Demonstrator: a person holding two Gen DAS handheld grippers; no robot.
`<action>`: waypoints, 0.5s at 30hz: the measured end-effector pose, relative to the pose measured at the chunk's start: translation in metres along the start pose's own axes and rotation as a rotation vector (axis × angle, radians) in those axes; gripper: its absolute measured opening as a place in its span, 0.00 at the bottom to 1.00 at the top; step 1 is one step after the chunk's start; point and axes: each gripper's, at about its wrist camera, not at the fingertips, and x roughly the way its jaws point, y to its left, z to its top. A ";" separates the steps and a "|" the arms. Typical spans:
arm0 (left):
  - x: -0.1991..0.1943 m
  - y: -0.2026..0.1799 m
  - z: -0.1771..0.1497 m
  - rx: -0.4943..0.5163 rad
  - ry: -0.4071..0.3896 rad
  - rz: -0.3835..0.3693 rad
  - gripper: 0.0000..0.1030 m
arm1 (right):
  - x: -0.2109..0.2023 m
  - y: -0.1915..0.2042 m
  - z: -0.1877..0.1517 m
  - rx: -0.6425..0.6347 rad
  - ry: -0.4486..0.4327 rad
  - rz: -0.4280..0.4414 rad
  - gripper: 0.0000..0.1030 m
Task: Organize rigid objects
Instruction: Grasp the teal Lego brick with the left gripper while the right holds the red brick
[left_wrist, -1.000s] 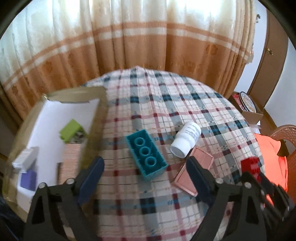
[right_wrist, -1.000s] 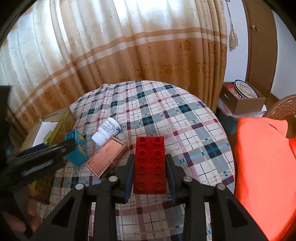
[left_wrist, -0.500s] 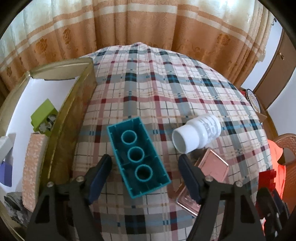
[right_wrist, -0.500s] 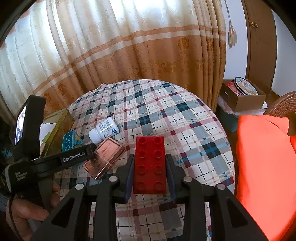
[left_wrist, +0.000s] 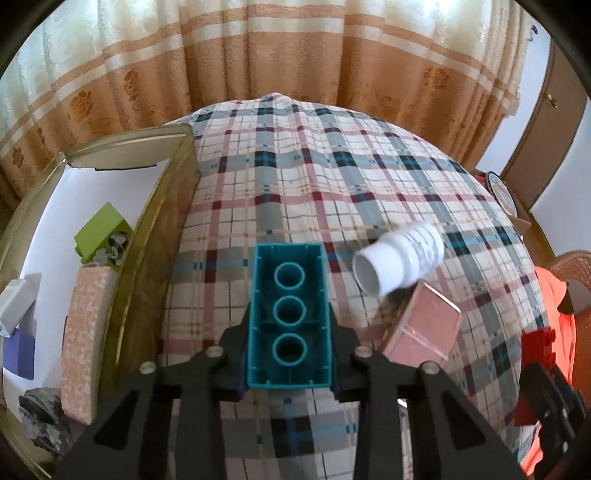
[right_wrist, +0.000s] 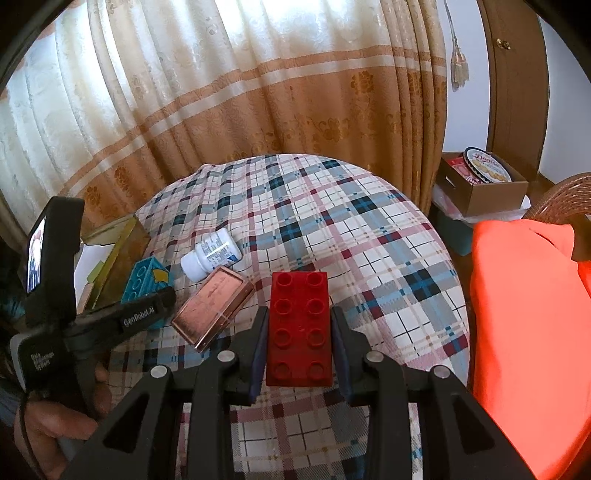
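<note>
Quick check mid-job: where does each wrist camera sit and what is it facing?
Left wrist: on the left gripper, looking down at its teal brick; only its fingers show.
Right wrist: on the right gripper, facing its red brick; a hand shows.
Shared: white bottle, pink case, gold box.

A teal building brick (left_wrist: 289, 320) is seen at the lower centre of the left wrist view, underside up with three round tubes showing, clamped at its long sides; a white pill bottle (left_wrist: 400, 258) is laid on its side right of centre, its cap end turned toward the lens; a flat copper-pink case (left_wrist: 424, 328) is found just below it at the lower right, seemingly touching; a red studded brick (right_wrist: 300, 325) is held studs up at the lower centre of the right wrist view, gripped along both long sides.
</note>
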 end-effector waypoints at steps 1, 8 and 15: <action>-0.003 -0.001 -0.003 0.009 -0.006 -0.004 0.29 | -0.002 0.001 -0.001 -0.001 -0.002 0.000 0.33; -0.030 -0.003 -0.010 0.053 -0.053 -0.018 0.30 | -0.015 0.007 -0.003 -0.002 -0.019 0.001 0.33; -0.057 -0.001 -0.016 0.082 -0.099 -0.016 0.30 | -0.030 0.018 -0.004 -0.017 -0.043 0.005 0.33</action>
